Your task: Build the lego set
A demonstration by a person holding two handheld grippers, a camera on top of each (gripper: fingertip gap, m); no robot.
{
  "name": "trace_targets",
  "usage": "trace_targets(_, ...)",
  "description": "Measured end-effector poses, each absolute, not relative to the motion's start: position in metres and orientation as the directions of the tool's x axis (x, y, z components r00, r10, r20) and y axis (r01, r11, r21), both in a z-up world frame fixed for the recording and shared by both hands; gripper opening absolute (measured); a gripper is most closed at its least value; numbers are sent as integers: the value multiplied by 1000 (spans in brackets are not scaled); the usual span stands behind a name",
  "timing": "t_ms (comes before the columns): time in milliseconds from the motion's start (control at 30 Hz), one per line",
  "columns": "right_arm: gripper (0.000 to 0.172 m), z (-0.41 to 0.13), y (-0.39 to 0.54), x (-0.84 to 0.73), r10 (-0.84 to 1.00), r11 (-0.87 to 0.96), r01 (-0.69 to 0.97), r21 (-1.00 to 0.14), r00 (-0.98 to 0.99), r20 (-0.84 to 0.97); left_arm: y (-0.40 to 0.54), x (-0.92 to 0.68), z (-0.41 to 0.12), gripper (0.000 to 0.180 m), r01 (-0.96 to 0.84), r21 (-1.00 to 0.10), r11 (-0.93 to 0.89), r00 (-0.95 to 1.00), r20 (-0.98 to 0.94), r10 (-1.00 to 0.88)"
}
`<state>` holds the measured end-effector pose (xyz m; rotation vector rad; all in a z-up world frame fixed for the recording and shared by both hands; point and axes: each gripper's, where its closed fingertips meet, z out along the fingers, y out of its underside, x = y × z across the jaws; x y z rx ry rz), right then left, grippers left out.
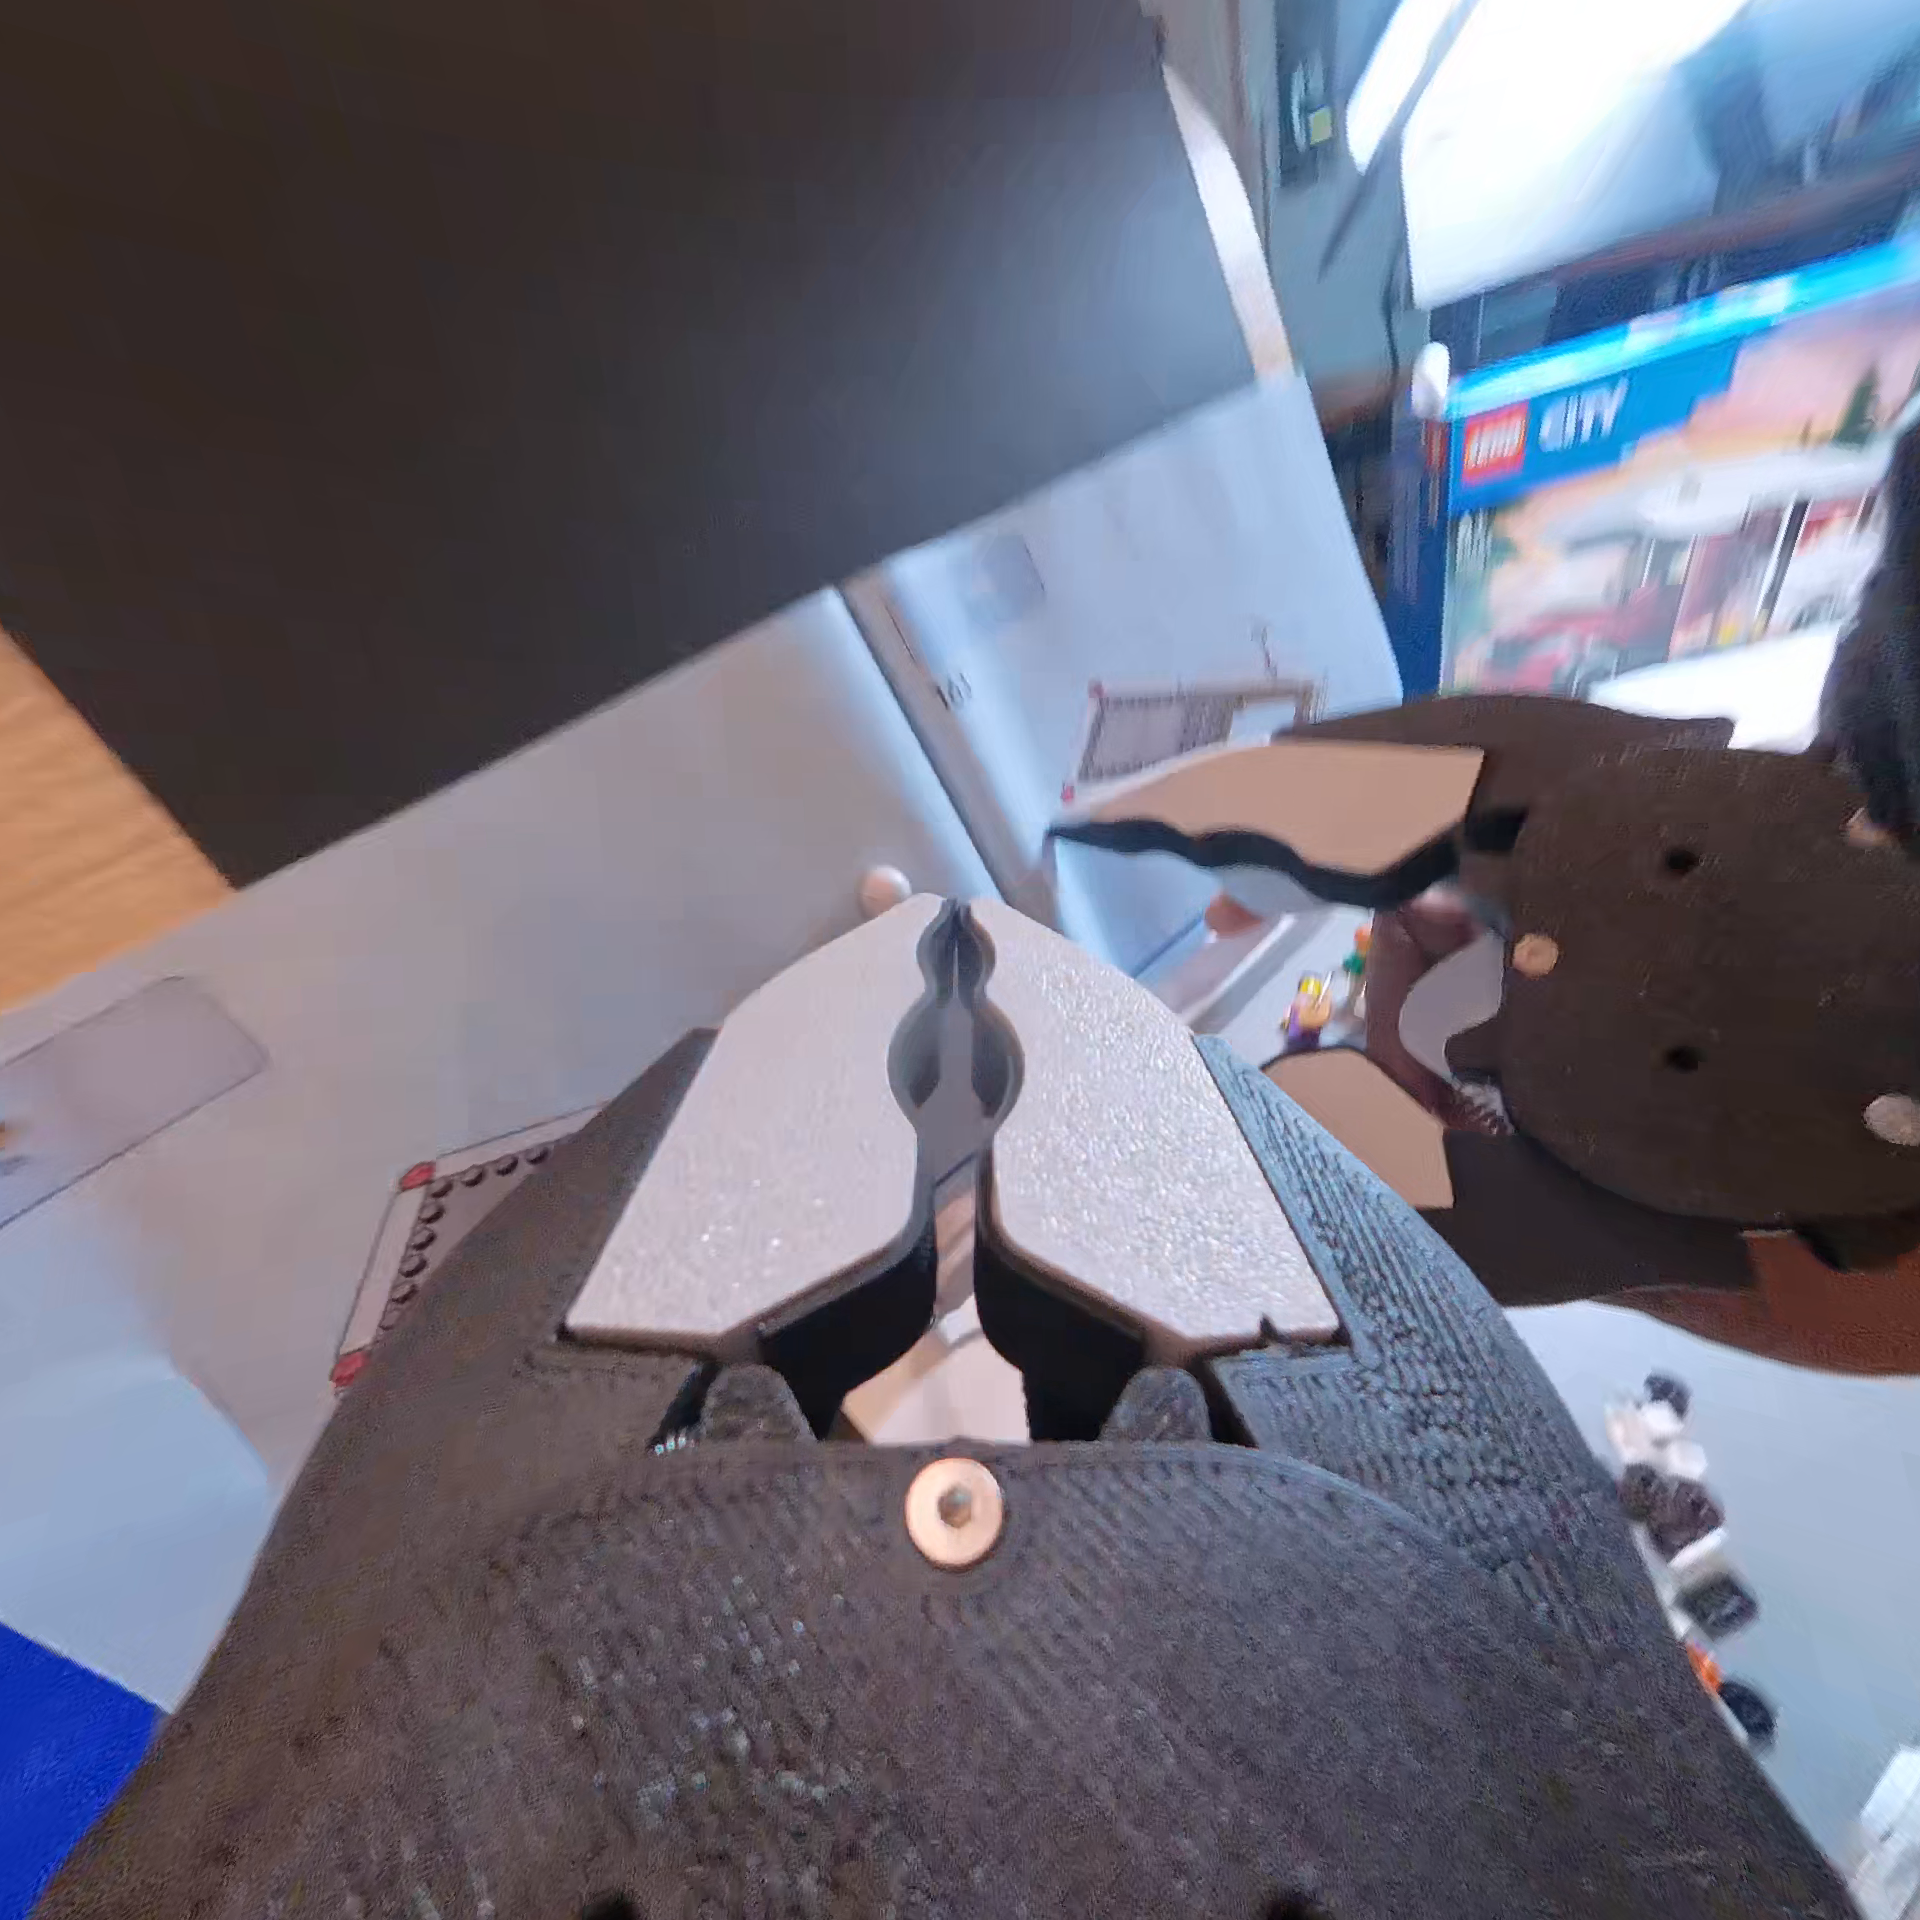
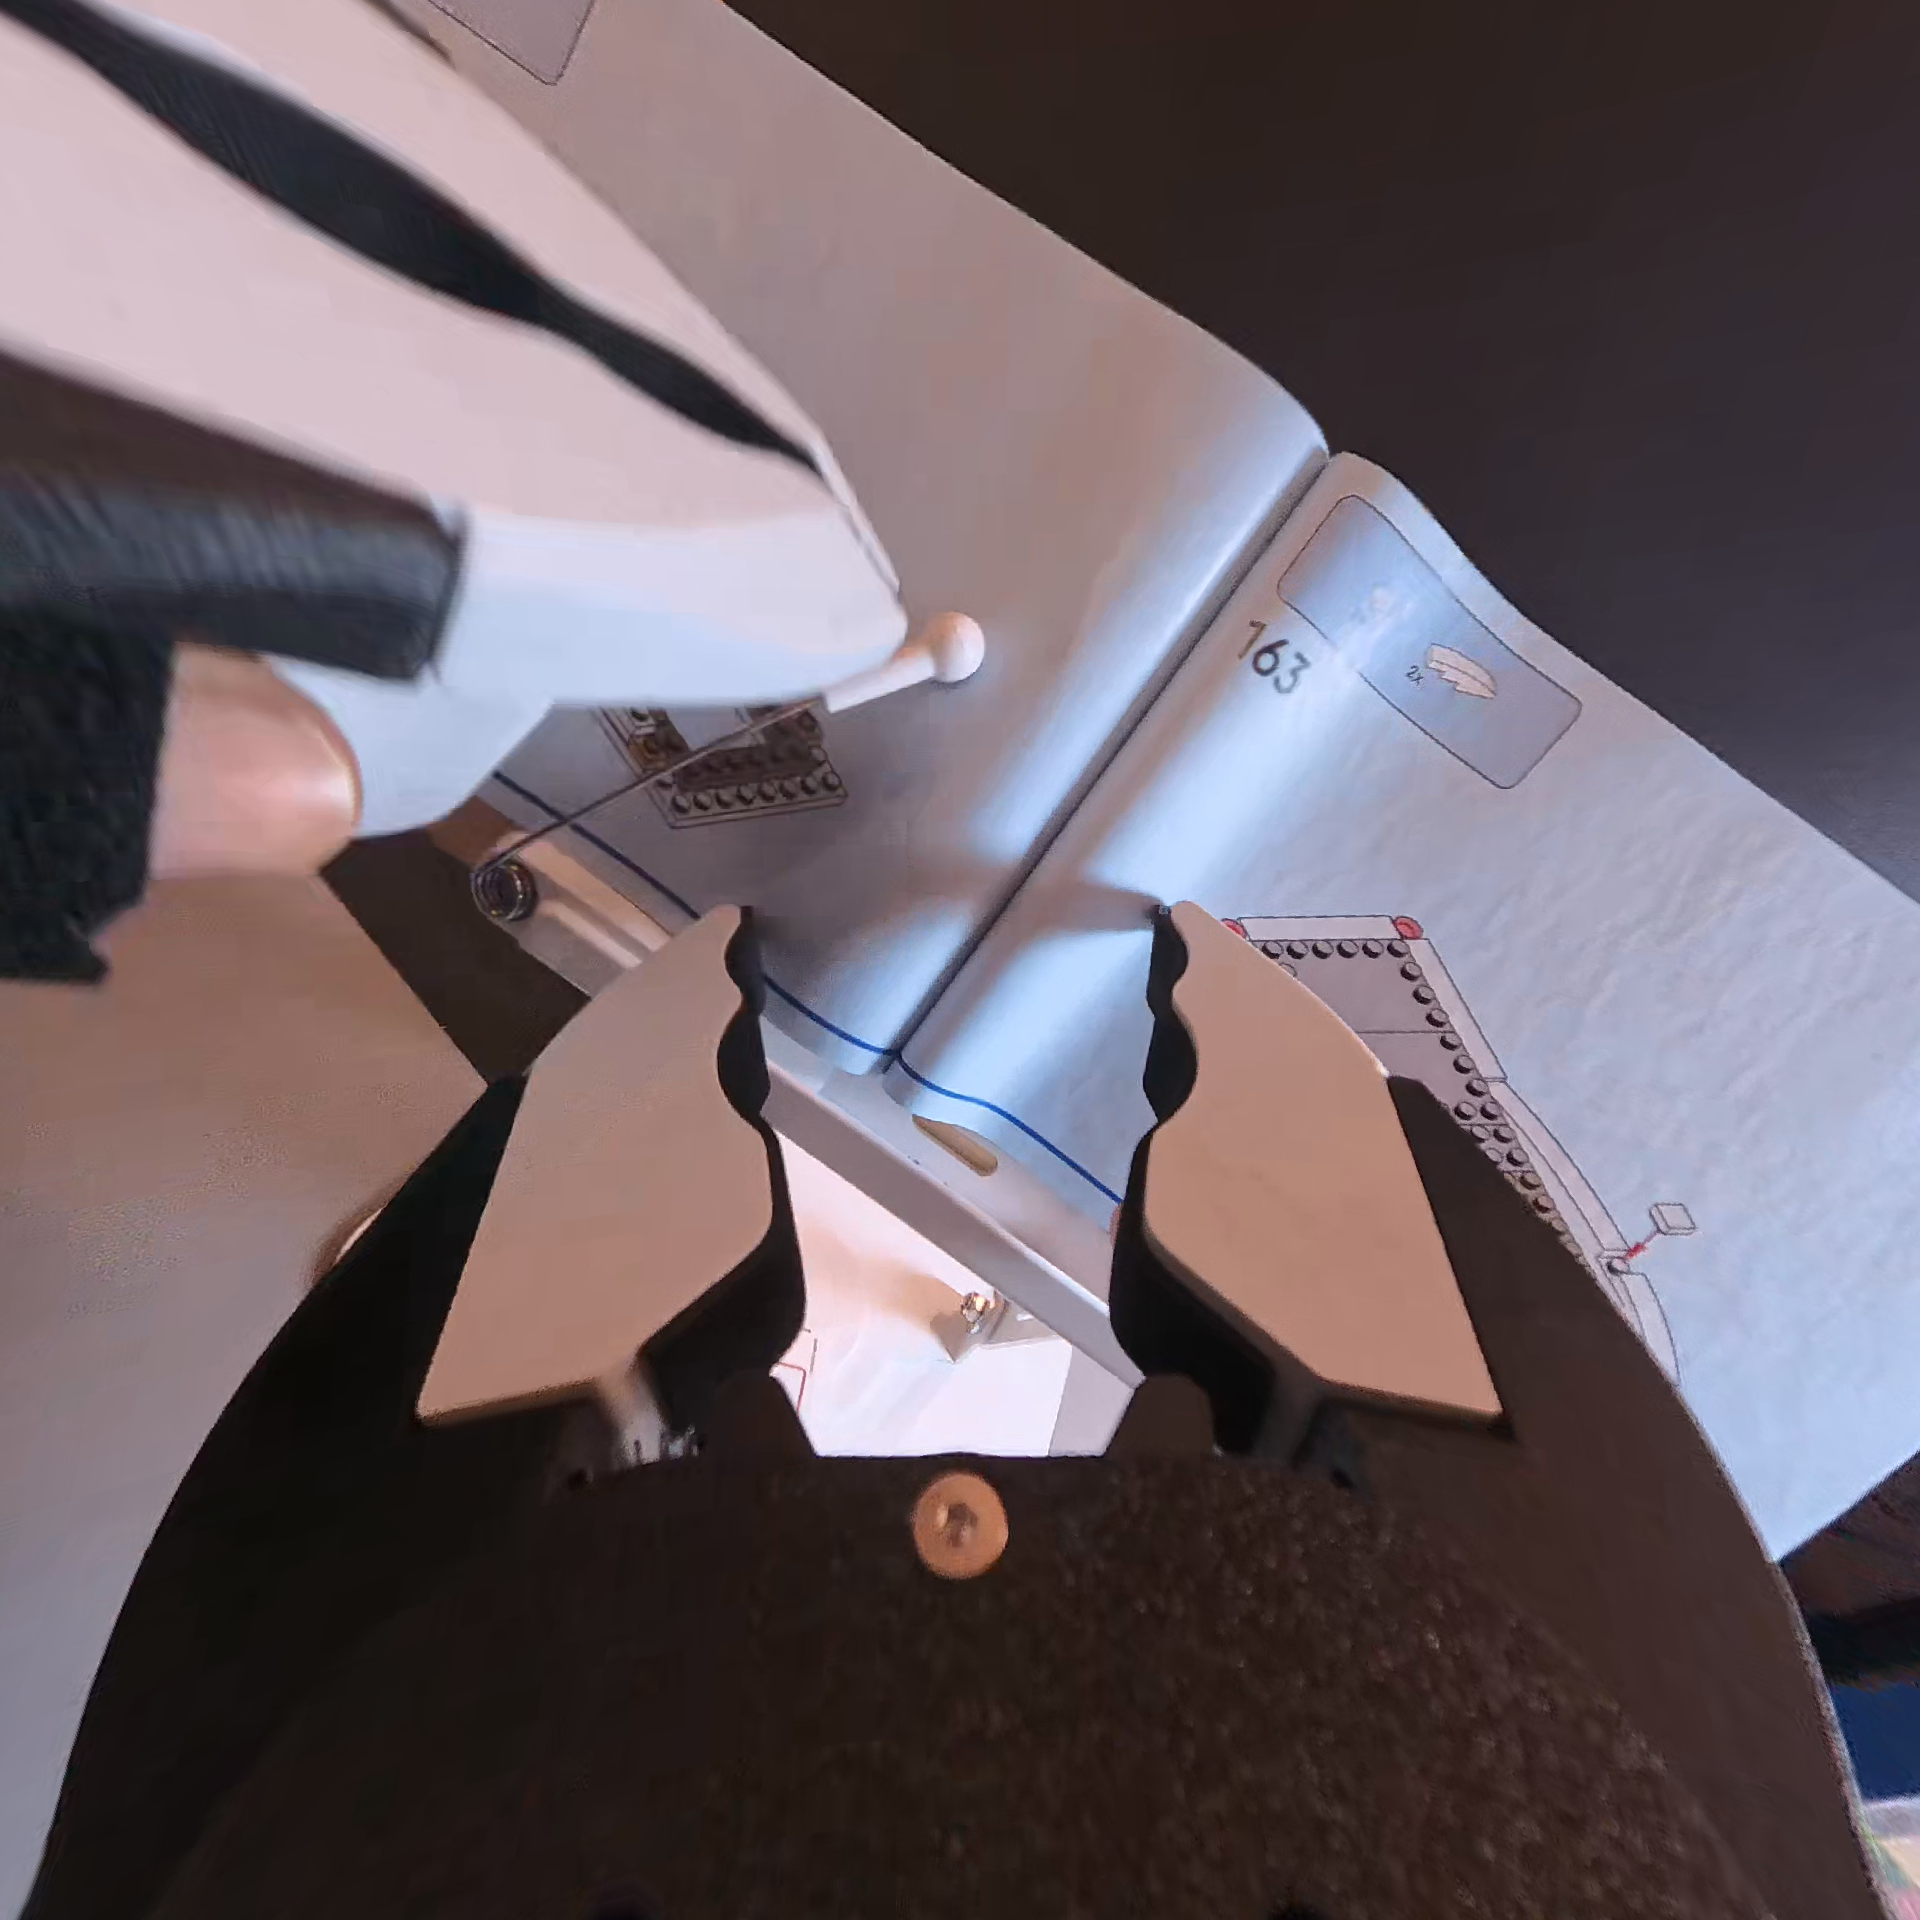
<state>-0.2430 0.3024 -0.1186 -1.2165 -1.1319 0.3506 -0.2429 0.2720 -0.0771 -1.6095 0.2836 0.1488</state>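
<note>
Two grippers over an open instruction booklet (image 2: 1039,644).
Left gripper (image 1: 956,914): jaws closed on a small white ball-ended piece (image 2: 940,649). Right gripper (image 2: 951,925): jaws wide apart, bare, above booklet's spine.

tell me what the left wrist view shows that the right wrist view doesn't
Only the left wrist view shows the colourful toy box, the small toy figures and loose bricks on the table.

Only the right wrist view shows the thin stem under the white ball knob, poking out past the left gripper's tips, and the booklet's brick-plate drawing.

Both show the open instruction booklet, the shut left gripper and the open, empty right gripper.
</note>
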Motion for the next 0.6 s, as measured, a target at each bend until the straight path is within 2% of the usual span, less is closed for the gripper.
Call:
trace_targets(67, 70, -118, 300, -241, 757, 386, 313, -868, 430, 492, 272, -235, -76, 0, -214, -977, -26, 970, -209, -123)
trace_targets(133, 71, -118, 298, -239, 771, 396, 296, -869, 407, 490, 283, -226, -86, 0, -323, -944, -72, 941, -312, -134)
trace_targets(233, 70, -122, 300, -229, 768, 407, 318, -856, 389, 509, 306, -214, -102, 0, -539, -826, -163, 841, -519, -149)
trace_targets(400, 58, -135, 317, -166, 733, 394, 244, -886, 498, 463, 322, -217, -111, 0, -612, -727, -311, 787, -599, -148)
trace_targets(567, 58, -195, 372, -128, 692, 232, 382, -895, 582, 428, 329, -212, -119, 0, -623, -700, -349, 774, -616, -146)
trace_targets(600, 51, -205, 381, -130, 676, 227, 448, -865, 566, 471, 330, -212, -119, 0, -623, -699, -351, 772, -621, -134)
